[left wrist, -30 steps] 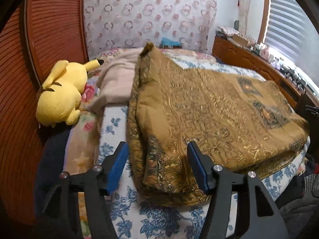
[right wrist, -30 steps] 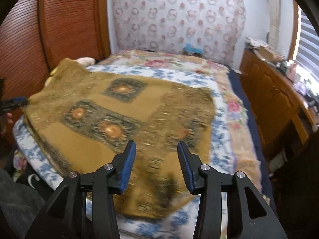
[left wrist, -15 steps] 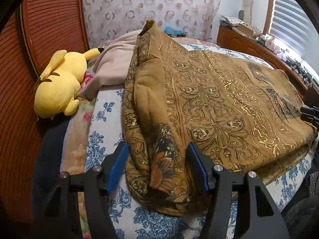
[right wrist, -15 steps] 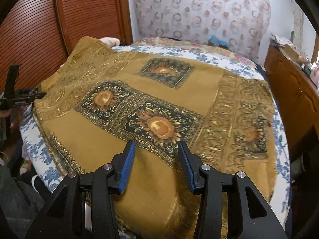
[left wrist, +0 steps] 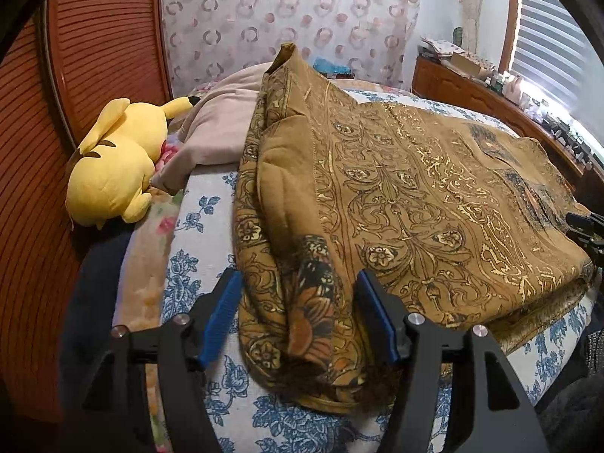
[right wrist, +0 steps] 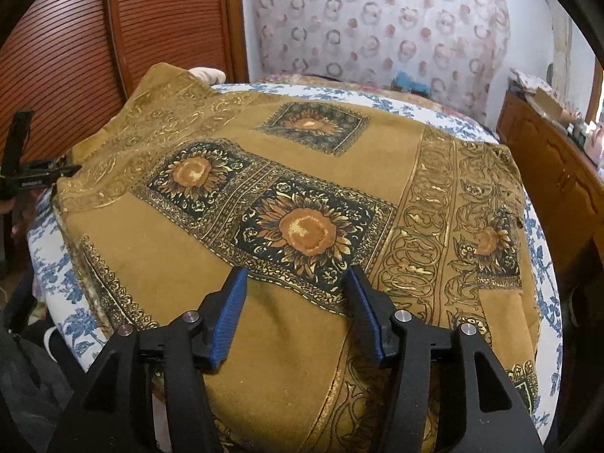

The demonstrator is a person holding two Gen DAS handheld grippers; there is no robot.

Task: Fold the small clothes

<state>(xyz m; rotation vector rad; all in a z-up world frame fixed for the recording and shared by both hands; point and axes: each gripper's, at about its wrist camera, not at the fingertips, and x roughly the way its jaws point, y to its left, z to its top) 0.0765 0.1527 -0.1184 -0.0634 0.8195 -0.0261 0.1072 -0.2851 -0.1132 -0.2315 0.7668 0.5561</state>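
Note:
A mustard-gold garment [left wrist: 396, 196] with dark sunflower squares and gold scrollwork lies folded on the bed; it also fills the right wrist view [right wrist: 302, 226]. My left gripper [left wrist: 298, 317] is open, its blue pads on either side of the garment's bunched near-left corner. My right gripper [right wrist: 294, 309] is open, just above the cloth near the front edge, in front of a sunflower square. The left gripper shows at the far left of the right wrist view [right wrist: 41, 173]; the right gripper shows at the right edge of the left wrist view [left wrist: 585, 226].
The bed has a white sheet with blue flowers [left wrist: 188, 264]. A yellow plush toy [left wrist: 113, 173] and a beige pillow [left wrist: 219, 132] lie at the head. A wooden slatted wall [left wrist: 56, 113] is on the left. A wooden dresser [right wrist: 558, 173] with clutter stands on the right.
Both grippers have moved in closer to the garment. The left one now straddles the bunched corner; the right one has come lower over the front edge. Both stay open.

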